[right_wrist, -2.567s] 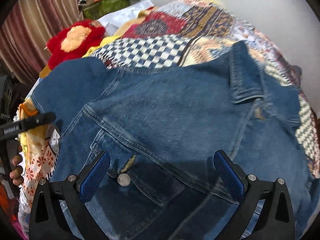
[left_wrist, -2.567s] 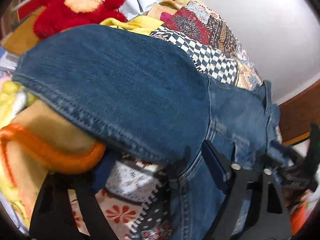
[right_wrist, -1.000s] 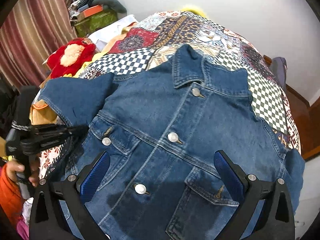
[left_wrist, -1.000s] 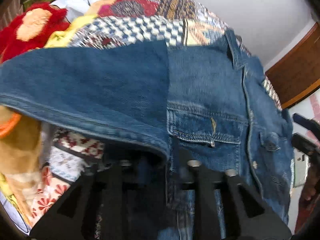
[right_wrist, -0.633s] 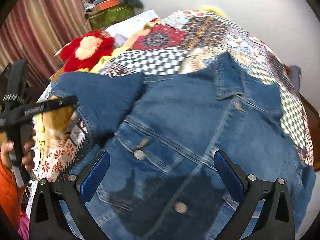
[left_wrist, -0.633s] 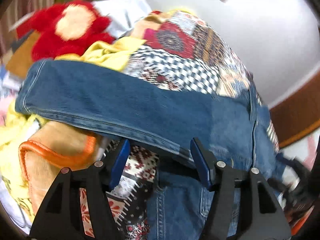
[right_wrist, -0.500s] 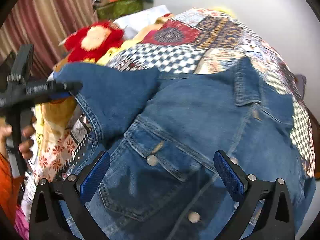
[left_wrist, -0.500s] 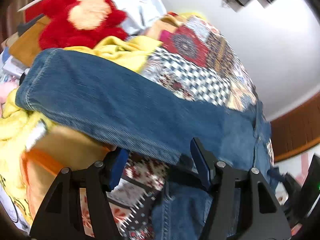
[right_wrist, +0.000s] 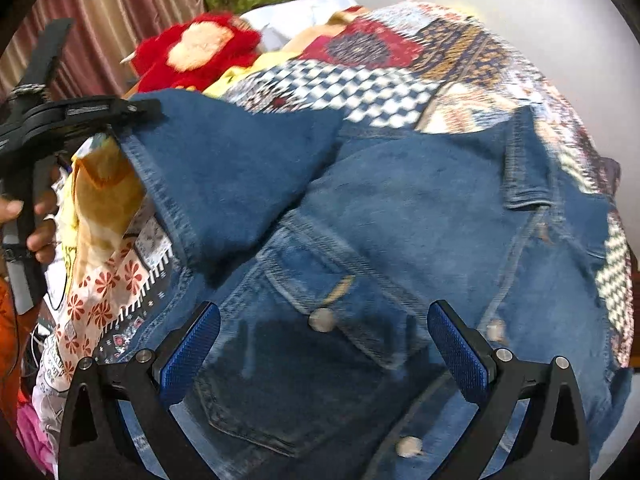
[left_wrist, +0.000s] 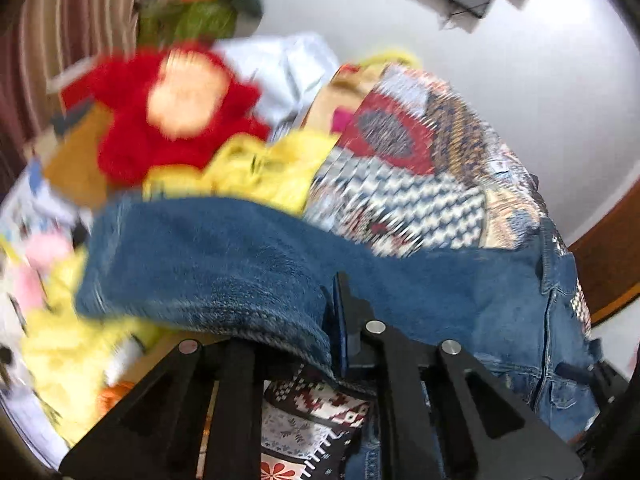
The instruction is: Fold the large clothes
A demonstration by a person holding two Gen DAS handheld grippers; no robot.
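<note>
Now the blue jean jacket (right_wrist: 420,216) is spread front side up on the patchwork bed cover (right_wrist: 400,64), and its sleeve (left_wrist: 224,264) is lifted by the cuff. The cuff is pinched in the left gripper (left_wrist: 334,332), whose jaws have just been closing on it, while the right gripper (right_wrist: 320,344) is held wide apart over the jacket's pocket with nothing in it. A red soft toy (right_wrist: 200,52) is seen at the far end of the bed.

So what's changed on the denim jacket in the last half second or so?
The left gripper has just closed its jaws on the blue denim jacket's sleeve, gripping its cuff edge and holding it lifted. The right gripper stays open above the jacket front, holding nothing.
</note>
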